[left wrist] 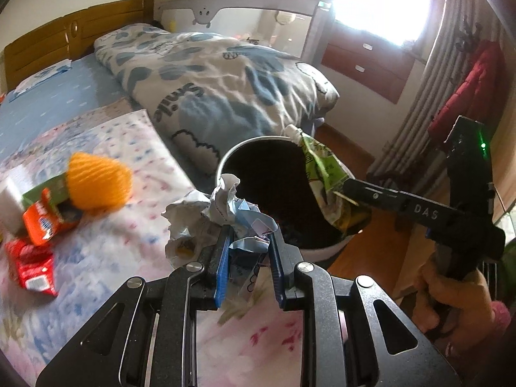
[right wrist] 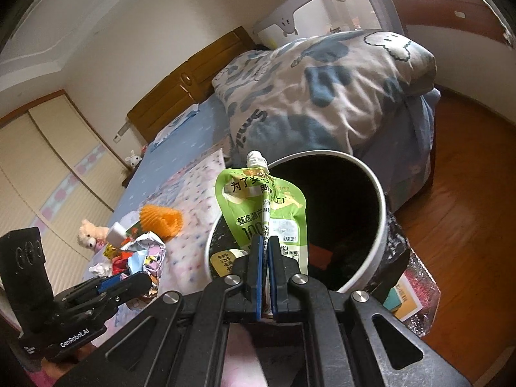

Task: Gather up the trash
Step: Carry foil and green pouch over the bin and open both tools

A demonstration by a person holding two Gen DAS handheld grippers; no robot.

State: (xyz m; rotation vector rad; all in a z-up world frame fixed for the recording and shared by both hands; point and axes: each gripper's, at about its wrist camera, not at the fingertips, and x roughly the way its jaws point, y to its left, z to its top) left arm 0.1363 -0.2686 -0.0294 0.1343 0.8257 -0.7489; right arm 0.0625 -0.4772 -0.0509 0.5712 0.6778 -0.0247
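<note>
The left tongs (left wrist: 248, 242) are clamped on crumpled paper (left wrist: 222, 209) by the rim of the bin (left wrist: 225, 158). The right tongs (right wrist: 265, 245) pinch a green pouch (right wrist: 258, 206) over the bin's mouth. More trash (left wrist: 42, 213) lies on the bed (left wrist: 96, 122).

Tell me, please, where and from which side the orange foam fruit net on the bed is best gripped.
Grip the orange foam net across its open flared end, coming from above on the side away from the cartons; it lies on its side, soft and probably compressible.
</note>
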